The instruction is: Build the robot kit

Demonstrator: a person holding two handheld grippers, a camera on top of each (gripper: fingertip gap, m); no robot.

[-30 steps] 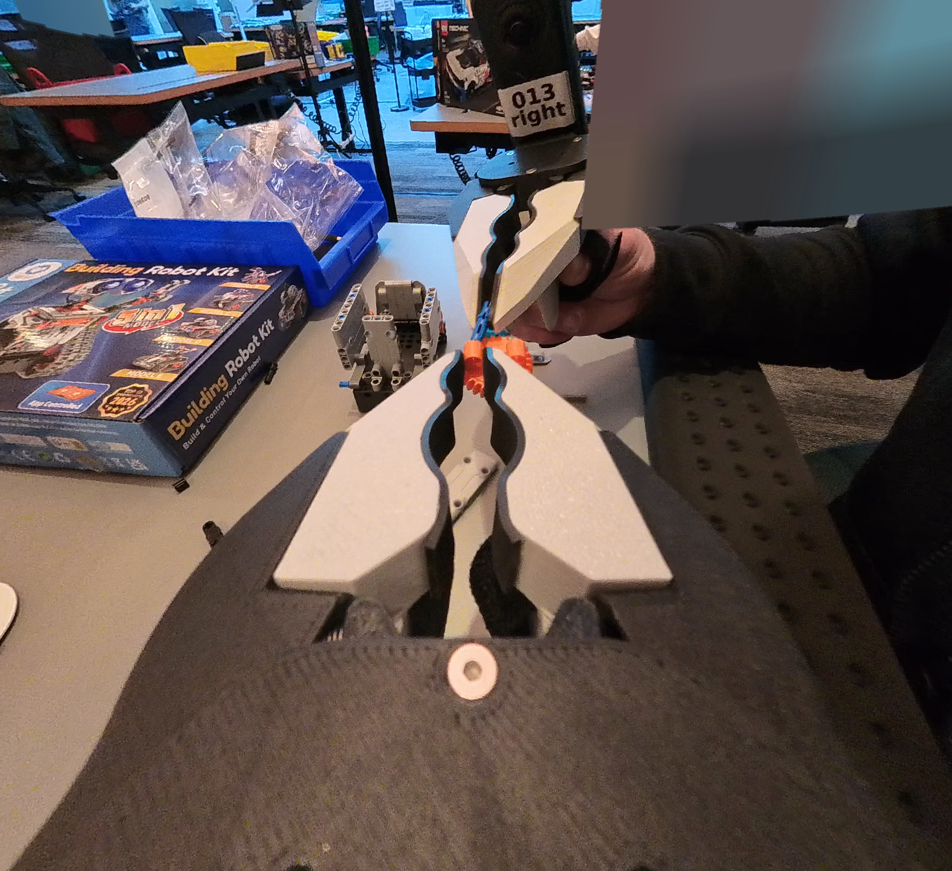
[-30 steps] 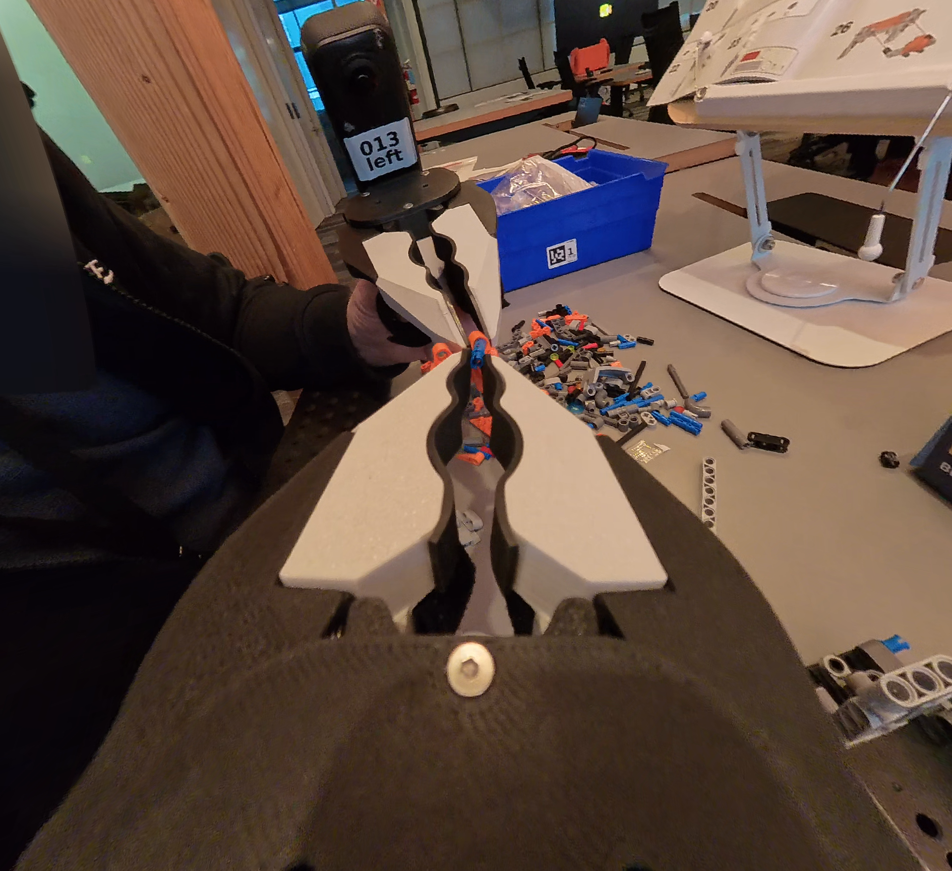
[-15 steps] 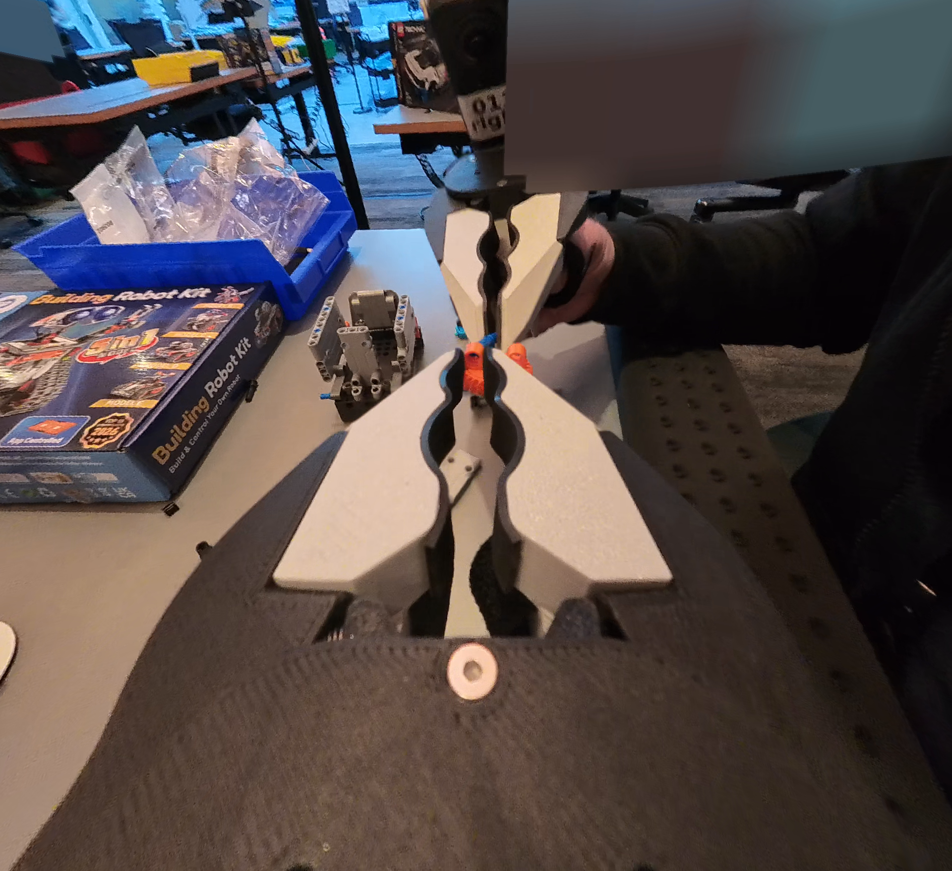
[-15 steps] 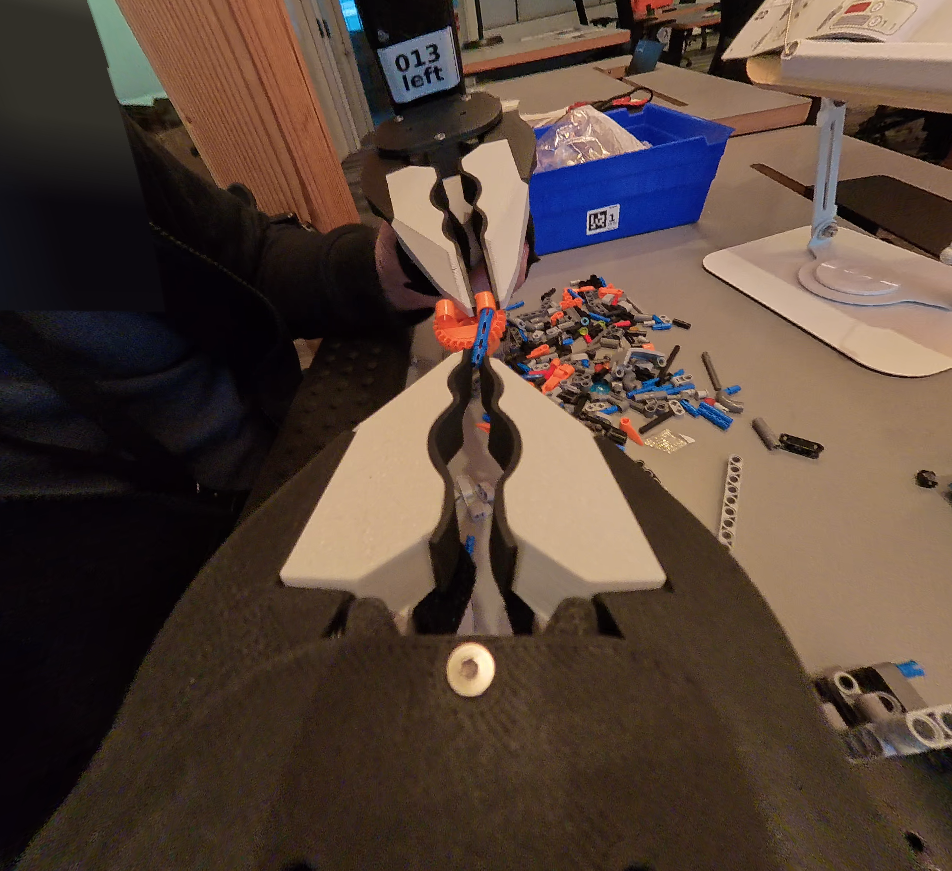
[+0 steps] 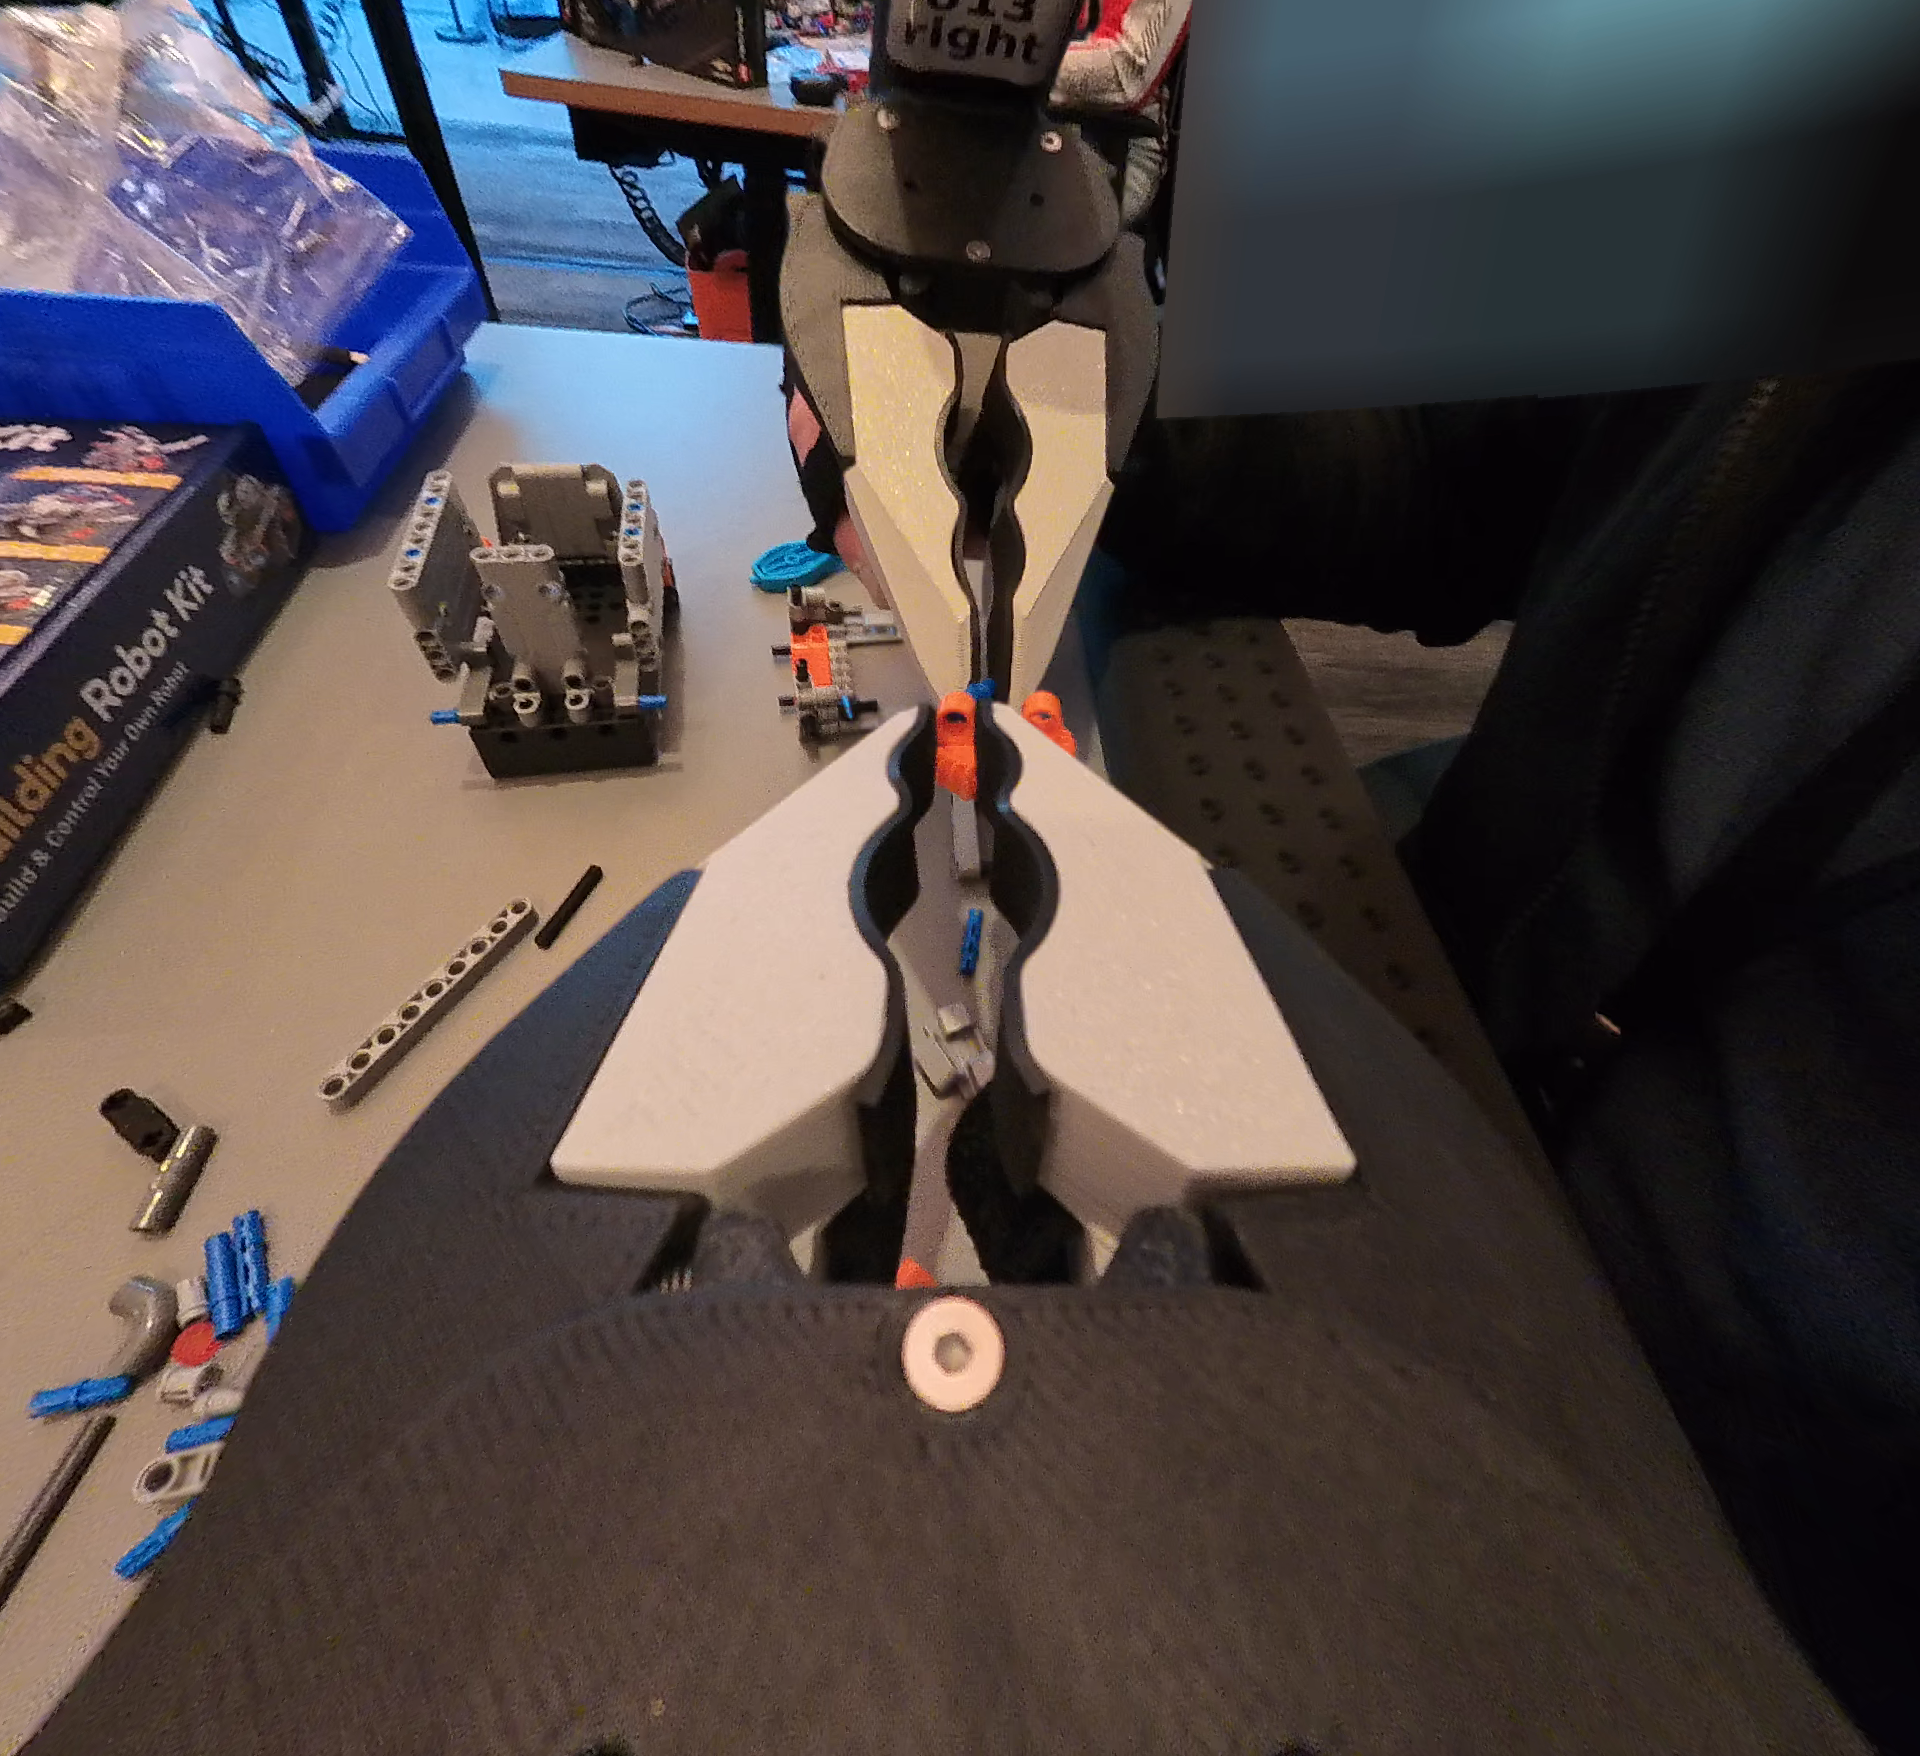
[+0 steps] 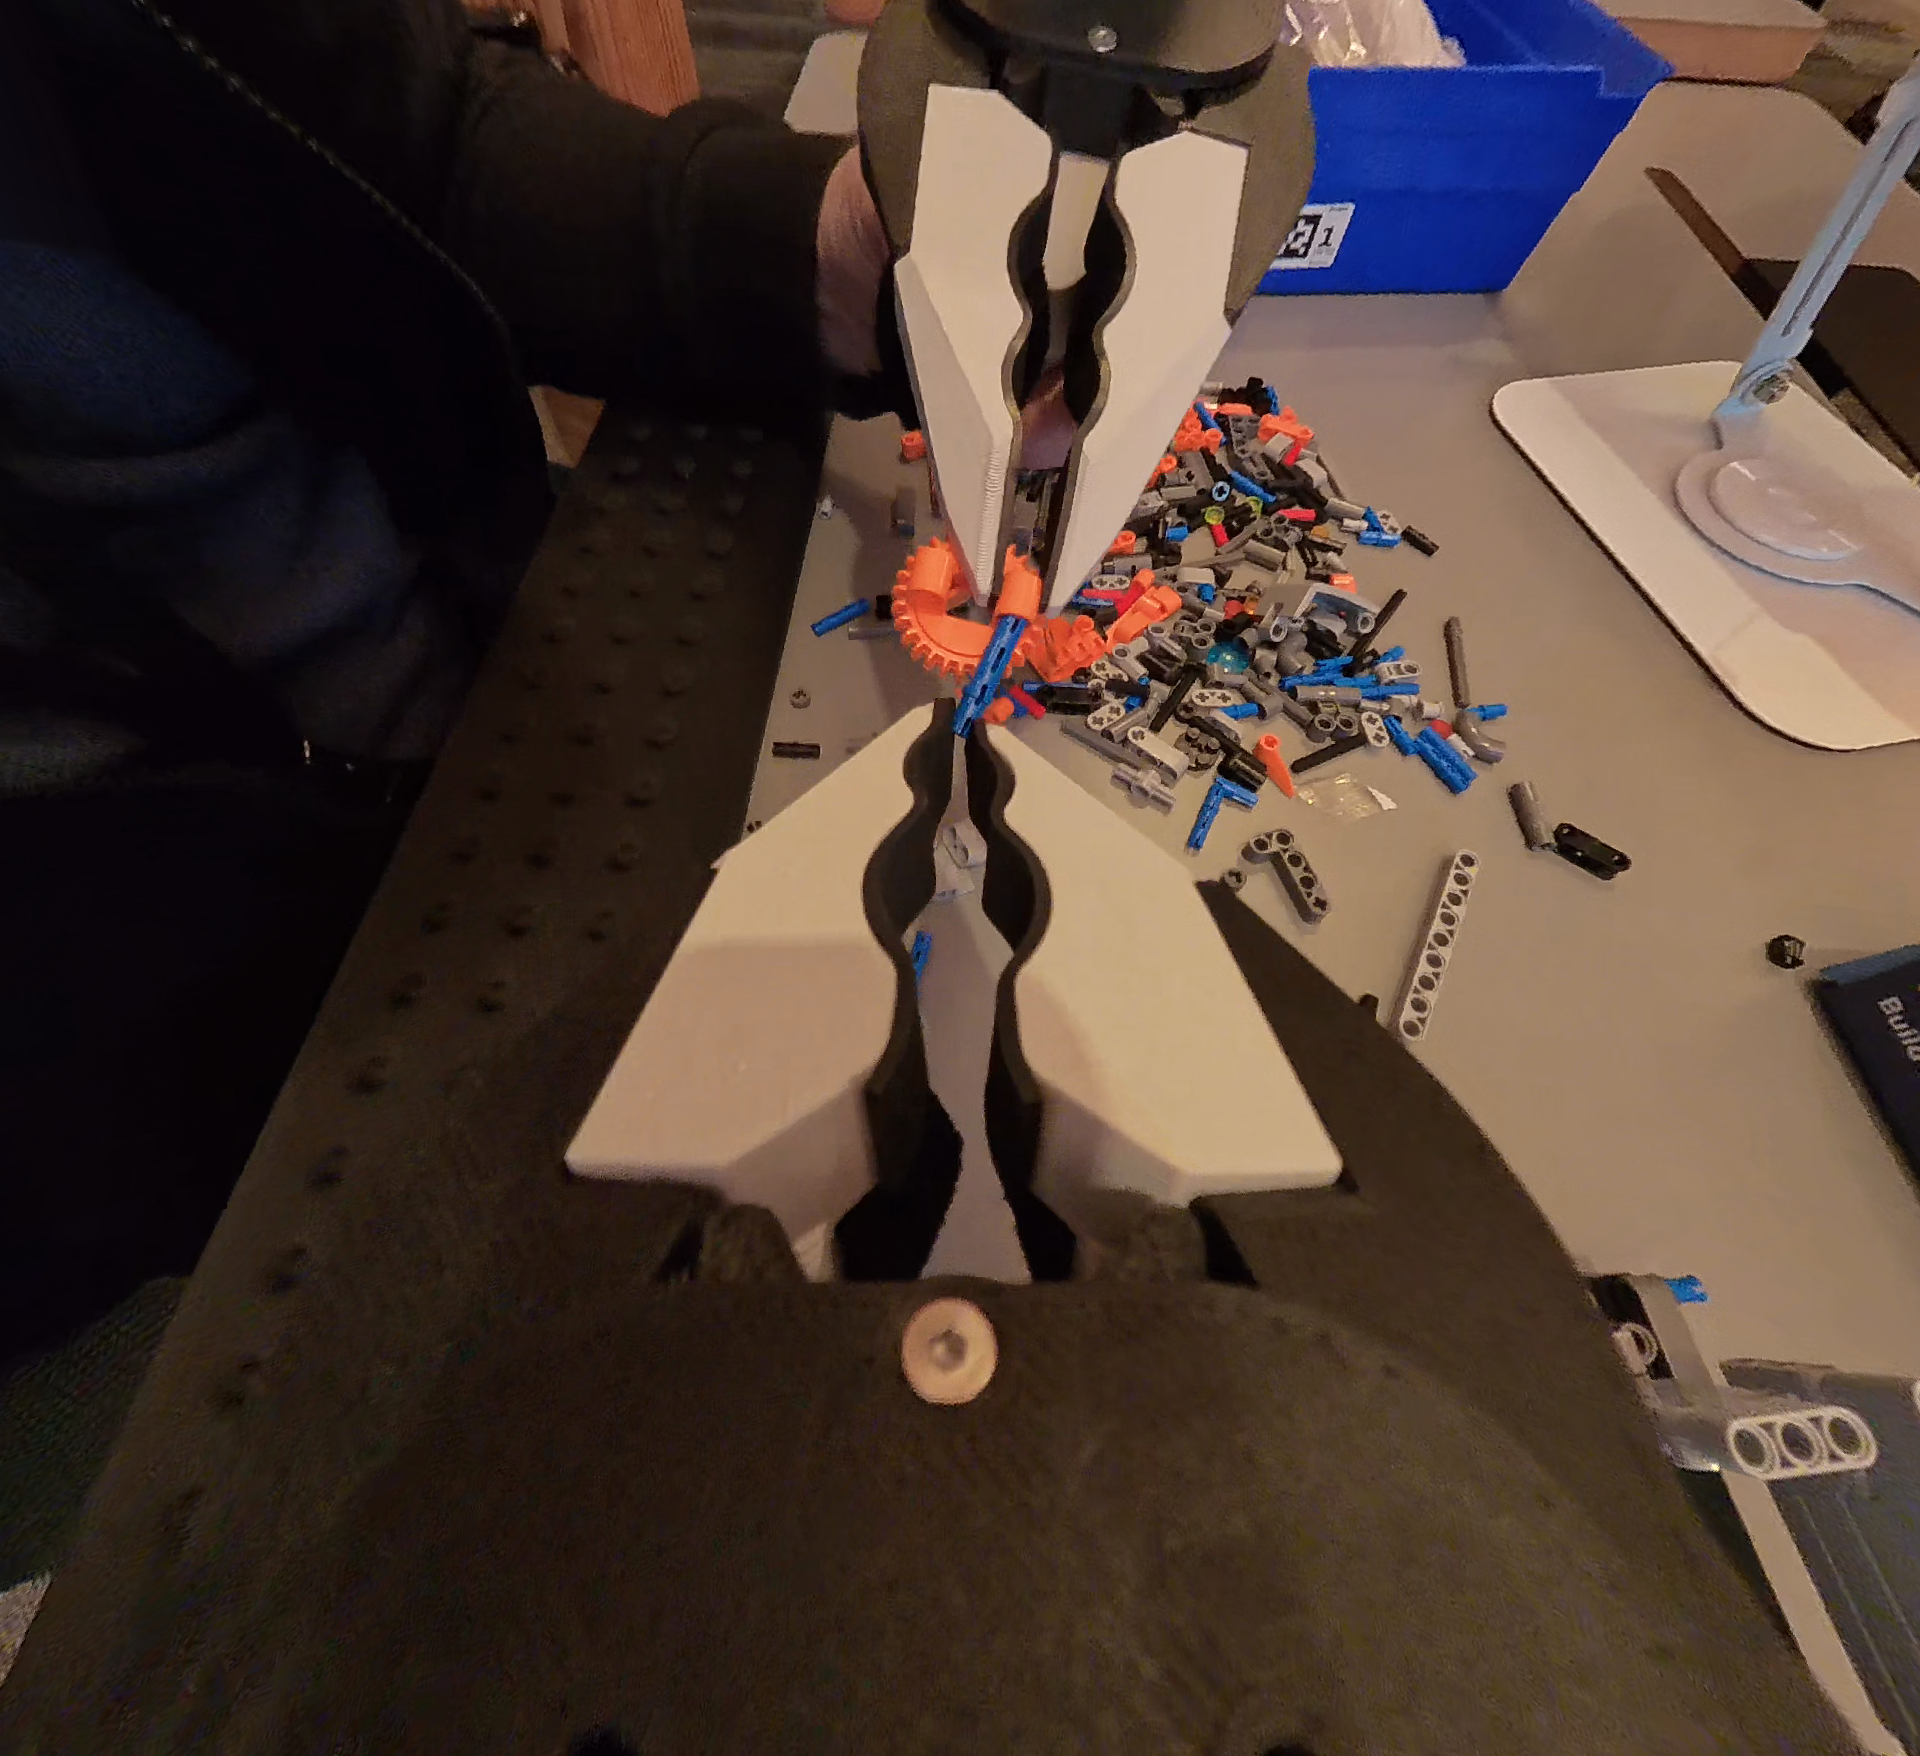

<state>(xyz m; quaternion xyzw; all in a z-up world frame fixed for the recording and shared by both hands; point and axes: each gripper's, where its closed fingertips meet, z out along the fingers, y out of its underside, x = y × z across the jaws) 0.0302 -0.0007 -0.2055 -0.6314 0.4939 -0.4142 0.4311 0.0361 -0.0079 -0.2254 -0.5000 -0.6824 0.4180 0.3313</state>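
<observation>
Pinching orange gear piece point(image 6: 940, 610), left gripper point(image 6: 1013, 589); right gripper point(image 6: 961, 730) clamps blue pin point(image 6: 992, 667).

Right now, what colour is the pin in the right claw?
Blue pin, pinched at the right claw tips; clearest in the right wrist view.

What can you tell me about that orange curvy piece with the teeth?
The orange toothed piece looks like plastic, a curved gear segment with small teeth along its outer edge. The left gripper is shut on it and holds it above the grey table, in front of a pile of small building parts. A blue pin sticks out of it, and the right gripper is shut on that pin's other end. Part of it is hidden behind the fingers.
</observation>
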